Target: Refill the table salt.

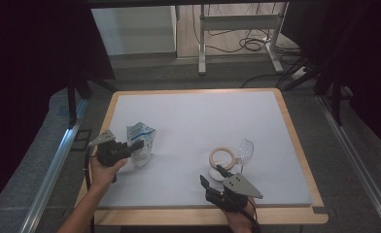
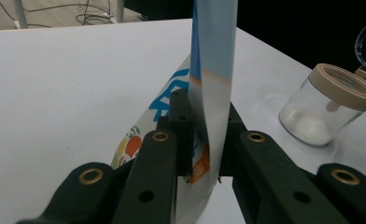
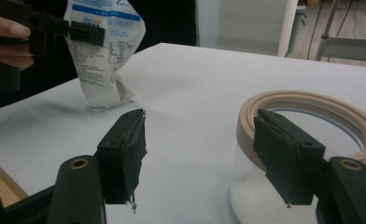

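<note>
1. So, nearest first: right gripper [image 1: 213,175] sits at the table's 5 o'clock edge. Jaws stand apart, nothing pinched. In the right gripper view one pad [image 3: 284,156] is at the jar rim, and I can't tell whether it touches; the other pad is well clear on the open side.
2. Glass jar [image 1: 221,165] with tan rim stands upright just past that gripper, around 4 o'clock of table centre. Hinged clear lid [image 1: 245,149] is flipped open at the jar's 2 o'clock. White powder already covers the bottom [image 2: 308,127].
3. Left gripper [image 1: 138,144] is at the table's 8 o'clock. Jaws nearly together, clamped on the top edge of the printed pouch [image 1: 141,141]. Left gripper view: the film [image 2: 214,70] runs straight up between the pads.
4. Pouch hangs from that grip with its bottom on or just above the white mat [image 1: 203,116], well apart from the jar, at the jar's 9 o'clock.
5. Progress, my read: jar open, some powder in, pouch in hand. Whether the pouch mouth is open I can't tell.
6. Left to do, likely: steady the jar with the right, carry the pouch over, tip it in, shut the lid.
</note>
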{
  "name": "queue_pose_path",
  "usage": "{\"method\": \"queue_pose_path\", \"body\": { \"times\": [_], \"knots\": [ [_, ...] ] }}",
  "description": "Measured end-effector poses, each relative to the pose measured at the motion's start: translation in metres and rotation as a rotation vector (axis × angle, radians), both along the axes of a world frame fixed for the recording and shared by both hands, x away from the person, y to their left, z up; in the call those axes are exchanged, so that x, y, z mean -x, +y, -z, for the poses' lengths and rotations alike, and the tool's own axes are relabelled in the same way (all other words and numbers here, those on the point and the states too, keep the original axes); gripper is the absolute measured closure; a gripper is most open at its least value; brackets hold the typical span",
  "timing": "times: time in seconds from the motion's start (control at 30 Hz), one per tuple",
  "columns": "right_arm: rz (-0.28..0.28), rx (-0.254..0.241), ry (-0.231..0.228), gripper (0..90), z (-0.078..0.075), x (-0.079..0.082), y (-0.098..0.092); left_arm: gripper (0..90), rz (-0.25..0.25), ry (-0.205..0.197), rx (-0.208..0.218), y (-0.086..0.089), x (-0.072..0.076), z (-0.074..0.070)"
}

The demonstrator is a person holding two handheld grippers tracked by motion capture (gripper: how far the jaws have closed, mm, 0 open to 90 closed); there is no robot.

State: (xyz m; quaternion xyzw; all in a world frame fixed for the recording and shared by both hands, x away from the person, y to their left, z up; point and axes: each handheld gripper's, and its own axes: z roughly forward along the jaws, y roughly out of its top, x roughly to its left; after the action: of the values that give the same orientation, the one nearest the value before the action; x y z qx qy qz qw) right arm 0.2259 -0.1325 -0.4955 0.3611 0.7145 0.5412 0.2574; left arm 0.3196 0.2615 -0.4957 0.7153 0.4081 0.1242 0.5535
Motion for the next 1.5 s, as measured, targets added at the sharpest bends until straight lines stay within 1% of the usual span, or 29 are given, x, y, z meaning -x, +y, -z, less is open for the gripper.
{"method": "queue_pose_path", "body": {
  "times": [0.07,0.17,0.2,0.23,0.27,0.33,0.4,0.43,0.47,0.5,0.53,0.57,0.6,0.67,0.77,0.83,0.9,0.93,1.03,1.1,1.13,1.17,1.2,1.3,1.4,1.5],
  "knots": [
    [-0.009,-0.006,-0.006,35.1,-0.002,0.001,-0.002,80.0,-0.005,-0.001,-0.002,0.001,0.001,0.001],
    [-0.020,-0.034,-0.008,35.1,-0.007,0.001,-0.006,75.7,-0.010,0.003,-0.013,0.001,0.002,0.001],
    [-0.021,-0.038,-0.009,35.1,-0.008,0.001,-0.008,73.3,-0.008,0.002,-0.025,0.001,0.002,0.001],
    [-0.021,-0.039,-0.015,35.1,-0.010,0.001,-0.010,71.0,-0.019,0.001,-0.035,0.000,0.003,0.002],
    [-0.022,-0.042,-0.017,35.2,-0.011,0.000,-0.012,68.6,-0.022,-0.004,-0.054,0.000,0.004,0.002],
    [-0.026,-0.048,-0.021,35.6,-0.014,0.000,-0.016,64.3,-0.015,-0.004,-0.069,-0.002,0.006,0.003],
    [-0.026,-0.053,-0.021,36.5,-0.016,-0.001,-0.020,56.3,-0.017,0.007,-0.104,-0.005,0.007,0.004],
    [-0.028,-0.055,-0.022,36.9,-0.017,-0.001,-0.022,51.8,-0.030,0.009,-0.126,-0.007,0.008,0.005],
    [-0.029,-0.053,-0.026,37.0,-0.018,-0.001,-0.023,49.1,-0.028,0.007,-0.127,-0.008,0.009,0.006],
    [-0.030,-0.051,-0.031,37.1,-0.019,-0.001,-0.025,49.0,-0.029,0.007,-0.116,-0.007,0.010,0.007],
    [-0.032,-0.052,-0.029,37.1,-0.019,-0.001,-0.026,49.0,-0.034,0.016,-0.103,-0.007,0.010,0.009],
    [-0.031,-0.051,-0.031,37.1,-0.020,-0.001,-0.026,47.4,-0.038,0.027,-0.090,-0.006,0.010,0.010],
    [-0.029,-0.050,-0.030,37.1,-0.020,-0.001,-0.027,44.4,-0.048,0.036,-0.087,-0.005,0.009,0.012],
    [-0.028,-0.055,-0.030,37.1,-0.020,-0.001,-0.029,41.8,-0.061,0.035,-0.097,-0.005,0.010,0.014],
    [-0.023,-0.054,-0.034,37.1,-0.021,0.000,-0.031,39.1,-0.060,0.040,-0.098,-0.003,0.011,0.016],
    [-0.022,-0.058,-0.039,37.1,-0.021,0.000,-0.032,35.5,-0.058,0.043,-0.100,-0.002,0.012,0.015],
    [-0.022,-0.058,-0.041,37.1,-0.022,0.000,-0.033,32.2,-0.052,0.051,-0.091,-0.001,0.014,0.016],
    [-0.023,-0.058,-0.041,37.1,-0.022,0.000,-0.034,30.2,-0.058,0.051,-0.092,0.000,0.016,0.016],
    [-0.024,-0.058,-0.042,37.5,-0.023,0.001,-0.037,28.6,-0.053,0.045,-0.100,0.000,0.020,0.017],
    [-0.022,-0.059,-0.043,38.8,-0.024,0.001,-0.040,27.9,-0.057,0.034,-0.098,0.000,0.026,0.019],
    [-0.021,-0.059,-0.045,39.7,-0.024,0.002,-0.041,27.2,-0.057,0.034,-0.098,0.000,0.026,0.019],
    [-0.021,-0.059,-0.047,40.7,-0.025,0.002,-0.043,25.8,-0.051,0.045,-0.085,0.001,0.030,0.021],
    [-0.022,-0.060,-0.048,41.9,-0.025,0.003,-0.045,24.6,-0.052,0.046,-0.084,0.001,0.031,0.022],
    [-0.022,-0.057,-0.047,46.6,-0.026,0.004,-0.051,21.1,-0.066,0.044,-0.100,0.003,0.037,0.024],
    [-0.023,-0.059,-0.047,52.3,-0.026,0.005,-0.058,19.9,-0.070,0.053,-0.099,0.005,0.041,0.026],
    [-0.024,-0.062,-0.041,60.0,-0.026,0.006,-0.066,19.9,-0.072,0.042,-0.107,0.006,0.045,0.027]
  ]
}}
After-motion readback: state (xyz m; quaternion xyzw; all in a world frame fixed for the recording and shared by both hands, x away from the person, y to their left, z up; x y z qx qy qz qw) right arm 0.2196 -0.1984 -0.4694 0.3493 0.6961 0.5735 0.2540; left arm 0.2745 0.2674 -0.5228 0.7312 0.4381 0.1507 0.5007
